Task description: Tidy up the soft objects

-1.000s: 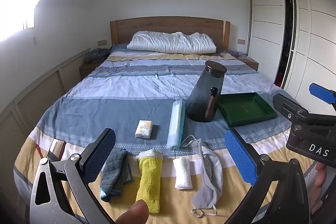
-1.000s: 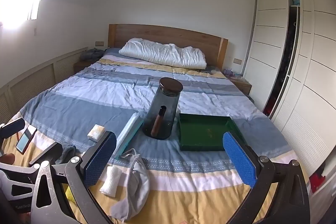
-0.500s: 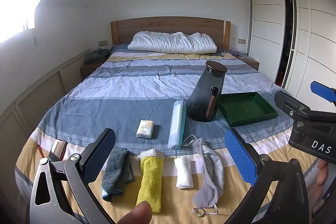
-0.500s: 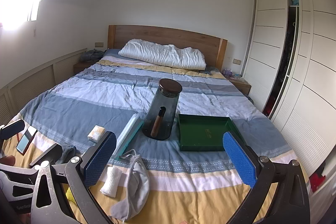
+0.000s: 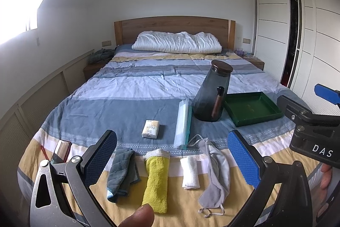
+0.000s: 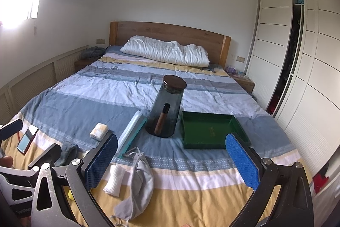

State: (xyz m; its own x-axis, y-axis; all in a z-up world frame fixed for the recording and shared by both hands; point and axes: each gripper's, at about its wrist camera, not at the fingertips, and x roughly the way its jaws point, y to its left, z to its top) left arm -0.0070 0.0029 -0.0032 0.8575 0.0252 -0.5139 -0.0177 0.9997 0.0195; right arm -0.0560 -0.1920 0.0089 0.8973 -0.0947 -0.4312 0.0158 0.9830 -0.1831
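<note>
Along the foot of the bed lie a blue-grey cloth [image 5: 122, 171], a rolled yellow towel [image 5: 156, 181], a small white folded cloth [image 5: 189, 172] and a grey drawstring pouch [image 5: 216, 171]. The pouch [image 6: 138, 184] and white cloth [image 6: 113, 180] also show in the right wrist view. An empty green tray [image 6: 210, 129] sits further up the bed, right of a dark glass jar [image 6: 164, 107]. My left gripper [image 5: 172, 160] hangs open above the cloths, holding nothing. My right gripper [image 6: 171, 161] is open and empty, above the bedspread in front of the tray.
A small tissue pack [image 5: 150, 128] and a long clear-and-teal packet [image 5: 182, 123] lie mid-bed. A phone [image 5: 60, 151] rests at the bed's left corner. A white pillow [image 5: 176, 45] lies at the headboard, and wardrobe doors [image 6: 297, 82] stand on the right.
Both views have shifted only slightly; the scene sits a little lower and to the right in the left wrist view. Nothing on the bed has moved.
</note>
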